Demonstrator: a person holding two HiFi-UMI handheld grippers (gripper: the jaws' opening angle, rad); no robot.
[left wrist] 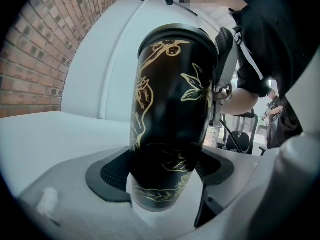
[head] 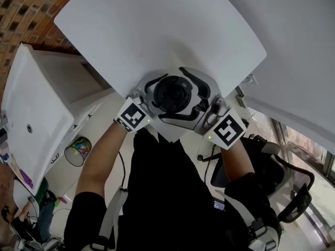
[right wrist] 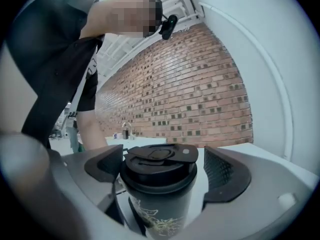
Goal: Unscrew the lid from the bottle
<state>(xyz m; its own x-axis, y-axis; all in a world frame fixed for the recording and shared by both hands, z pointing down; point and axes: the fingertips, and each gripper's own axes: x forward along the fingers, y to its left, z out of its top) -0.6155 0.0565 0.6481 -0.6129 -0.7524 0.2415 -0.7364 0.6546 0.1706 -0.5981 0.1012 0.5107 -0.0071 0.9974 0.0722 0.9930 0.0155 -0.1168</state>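
Observation:
A black bottle with gold flower drawings stands upright over the near edge of a white table. In the head view I look straight down on its black lid. My left gripper is shut on the lower part of the bottle, with a dark pad pressed against each side. My right gripper reaches in from the other side at the height of the lid. Its jaws stand open around the lid, and a gap shows beside the right-hand pad. The bottle's body continues below the lid.
The person holding the grippers, in black clothes, stands close against the table's edge. A brick wall runs behind the table. On the floor are a white cabinet, a small bin and an office chair.

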